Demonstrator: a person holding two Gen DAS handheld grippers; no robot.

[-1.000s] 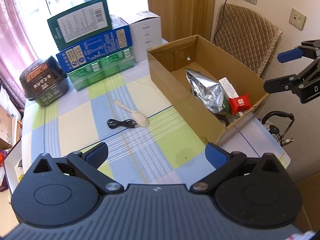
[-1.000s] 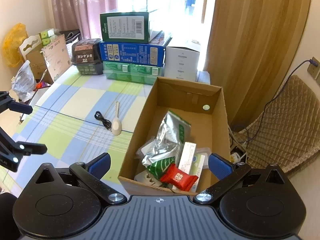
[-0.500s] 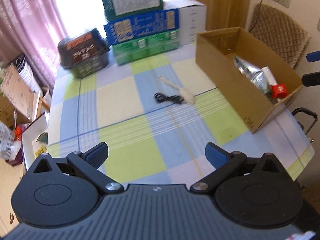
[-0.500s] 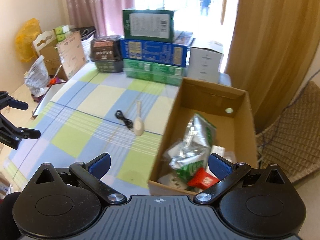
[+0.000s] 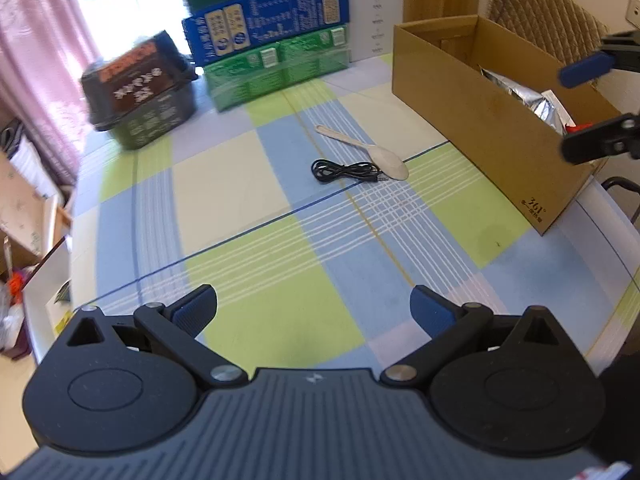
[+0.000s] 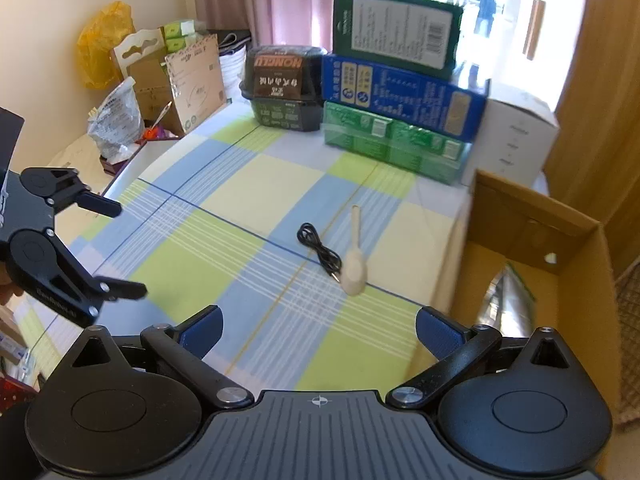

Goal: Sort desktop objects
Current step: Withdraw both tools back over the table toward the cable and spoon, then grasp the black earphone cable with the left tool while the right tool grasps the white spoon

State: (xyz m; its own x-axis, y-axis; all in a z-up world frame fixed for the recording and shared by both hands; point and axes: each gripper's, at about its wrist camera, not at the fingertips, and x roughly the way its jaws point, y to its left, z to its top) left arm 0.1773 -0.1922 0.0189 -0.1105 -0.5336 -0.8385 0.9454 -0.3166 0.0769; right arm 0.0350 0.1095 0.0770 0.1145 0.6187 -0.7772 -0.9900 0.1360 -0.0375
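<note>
1. Desktop objects left loose on the checked blue, green and cream tablecloth (image 5: 256, 184): a cream plastic spoon (image 5: 370, 151) and a coiled black audio cable (image 5: 344, 171). We see both near the table's middle.
2. Spoon and cable lie just beside each other; the cable's plug end sits against the spoon bowl, and we cannot tell if they touch.
3. Open brown cardboard box (image 5: 480, 120) stands on the table's right side, near the spoon. Inside we see a crinkled silver foil bag (image 5: 524, 94) and a bit of a red packet (image 5: 578, 128).
4. Left gripper (image 5: 313, 311) hovers over the near part of the table, jaws spread wide, nothing between the blue pads. Well apart from spoon and cable.
5. Right gripper (image 6: 319, 333) is also spread wide and holds nothing. In the left wrist view we see it at the box's near right corner, above the rim; its own view looks across the table edge beside the box wall.
6. Far edge of the table: a stack of a dark green carton (image 6: 396, 32) on a blue carton (image 6: 404, 98) on a green wrapped pack (image 6: 394, 142), a white box (image 6: 516, 136) to its right, a black lidded tub with orange lettering (image 6: 282, 88) to its left.
7. Left wrist frame is slightly motion-blurred at the tub.
</note>
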